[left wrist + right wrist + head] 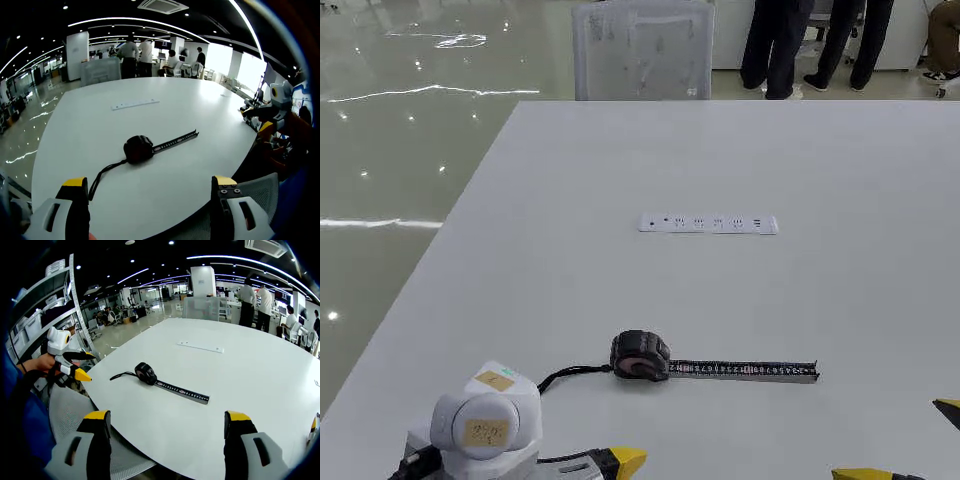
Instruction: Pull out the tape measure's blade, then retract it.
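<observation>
1. A black tape measure (640,356) lies on a white table (720,150), near the edge closest to the person, with neither gripper touching it.
2. Its blade (745,371) lies part of the way out of the case, flat on the tabletop, and points right in the head view. A black wrist strap (570,375) curls away from the other side of the case.
3. The left gripper (150,182) hangs over the near edge of the table, its yellow-tipped jaws spread wide with nothing between them. In the left gripper view the tape measure sits ahead of the jaws and well apart from them, the strap trailing back towards the left jaw.
4. The right gripper (168,416) is likewise spread wide and holds nothing. Its own view looks along the table at the tape measure and the blade, both clear of its jaws.
5. In the right gripper view a hand (40,361) grips the left gripper off the table's edge.
6. A white power strip (708,224) lies further out on the table, beyond the tape measure.
7. A pale chair (642,50) stands at the far edge, and people (775,45) stand on the glossy floor behind it.
</observation>
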{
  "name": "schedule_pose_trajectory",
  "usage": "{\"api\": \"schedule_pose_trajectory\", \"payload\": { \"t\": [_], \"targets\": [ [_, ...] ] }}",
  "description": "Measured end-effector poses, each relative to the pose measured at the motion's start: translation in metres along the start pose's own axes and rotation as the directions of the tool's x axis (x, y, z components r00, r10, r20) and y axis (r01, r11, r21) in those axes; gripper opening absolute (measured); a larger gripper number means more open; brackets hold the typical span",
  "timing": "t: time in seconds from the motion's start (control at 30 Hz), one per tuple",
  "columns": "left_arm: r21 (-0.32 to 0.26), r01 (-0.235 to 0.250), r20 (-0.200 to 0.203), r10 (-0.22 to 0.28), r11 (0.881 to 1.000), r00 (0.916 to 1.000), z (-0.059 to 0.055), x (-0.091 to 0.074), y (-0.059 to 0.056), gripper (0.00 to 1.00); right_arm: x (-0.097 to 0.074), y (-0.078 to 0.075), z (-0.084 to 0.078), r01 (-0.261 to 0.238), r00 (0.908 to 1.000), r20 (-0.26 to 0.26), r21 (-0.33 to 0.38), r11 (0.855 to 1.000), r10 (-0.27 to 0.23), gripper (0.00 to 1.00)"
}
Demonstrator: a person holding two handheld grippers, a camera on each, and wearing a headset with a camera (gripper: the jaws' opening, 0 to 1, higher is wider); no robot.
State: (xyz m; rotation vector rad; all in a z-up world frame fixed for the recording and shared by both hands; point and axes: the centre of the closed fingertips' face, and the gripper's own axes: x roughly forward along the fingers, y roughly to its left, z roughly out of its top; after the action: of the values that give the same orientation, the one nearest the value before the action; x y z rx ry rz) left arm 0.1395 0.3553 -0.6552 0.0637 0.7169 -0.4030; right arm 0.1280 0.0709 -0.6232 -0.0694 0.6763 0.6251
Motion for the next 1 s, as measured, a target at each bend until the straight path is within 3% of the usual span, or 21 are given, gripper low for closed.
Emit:
{"api": "schedule_pose_trajectory", "payload": {
  "t": [0.1,0.47,1.0],
  "targets": [
    [-0.008,-0.003,-0.006,0.003,1.0,1.0,-0.001,0.002,0.002,0.99,0.003,-0.001,-0.001,-0.003,1.0,-0.005,-0.002,1.0,0.003,0.92],
    [-0.045,-0.012,-0.015,0.012,0.999,0.9998,-0.004,0.012,0.003,0.99,0.014,-0.005,-0.009,-0.052,0.9966,-0.07,-0.114,0.992,0.045,0.96],
    [-0.05,-0.001,-0.037,-0.001,0.999,0.9993,-0.011,0.018,-0.005,0.99,0.018,-0.01,-0.018,-0.091,0.9916,-0.107,-0.177,0.98,0.073,1.0]
  ]
}}
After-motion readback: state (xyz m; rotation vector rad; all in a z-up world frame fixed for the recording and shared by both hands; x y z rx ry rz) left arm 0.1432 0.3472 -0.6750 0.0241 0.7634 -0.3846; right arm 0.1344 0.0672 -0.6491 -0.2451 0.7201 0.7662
